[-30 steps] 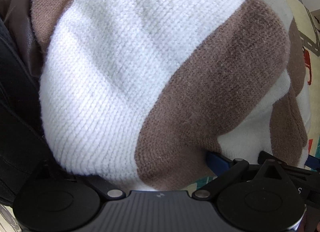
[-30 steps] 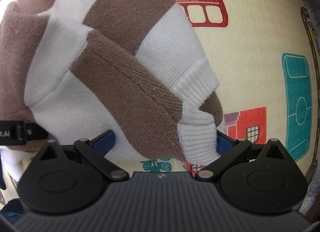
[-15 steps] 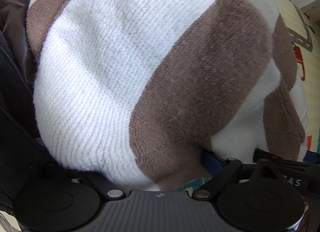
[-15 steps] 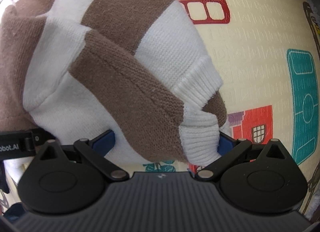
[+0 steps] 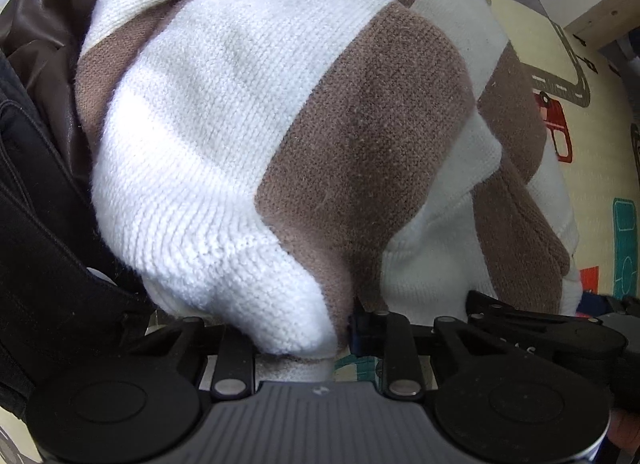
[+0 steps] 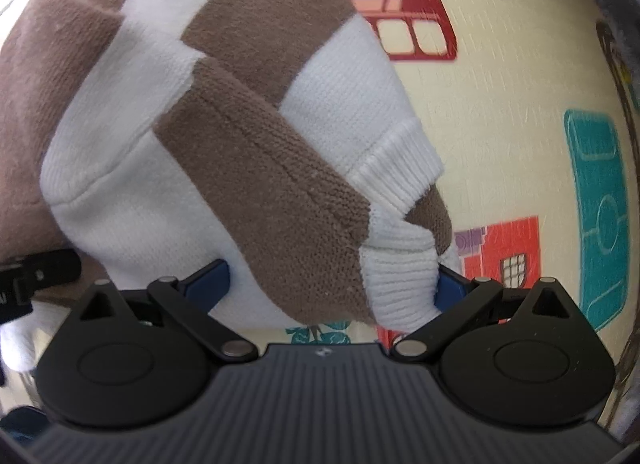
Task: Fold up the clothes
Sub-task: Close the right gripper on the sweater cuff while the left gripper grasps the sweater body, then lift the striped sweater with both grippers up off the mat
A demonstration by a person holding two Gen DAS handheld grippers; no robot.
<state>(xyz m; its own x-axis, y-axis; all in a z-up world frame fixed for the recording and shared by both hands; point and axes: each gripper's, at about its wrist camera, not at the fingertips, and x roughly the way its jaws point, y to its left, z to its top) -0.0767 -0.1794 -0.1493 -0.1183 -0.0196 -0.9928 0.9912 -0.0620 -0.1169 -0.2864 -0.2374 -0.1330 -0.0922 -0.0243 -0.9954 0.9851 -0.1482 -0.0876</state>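
A brown-and-white striped knit sweater (image 5: 288,135) fills the left wrist view and hangs bunched over the play mat. My left gripper (image 5: 296,328) is shut on a thick fold of it, the jaws drawn close together. In the right wrist view the same sweater (image 6: 224,167) drapes across my right gripper (image 6: 332,288), whose blue fingers (image 6: 210,282) stand wide apart with fabric and a ribbed white cuff (image 6: 396,280) between them. The fingertips are hidden by cloth.
A cream play mat (image 6: 500,111) with roads, red buildings and teal shapes lies below. Dark brown leather and black clothing (image 5: 40,183) crowd the left of the left wrist view. A pale wooden furniture edge (image 5: 596,15) stands at the upper right there.
My left gripper's jaws have closed in on the sweater fold. The sweater has shifted left and up in the left view. The right gripper holds much as before.
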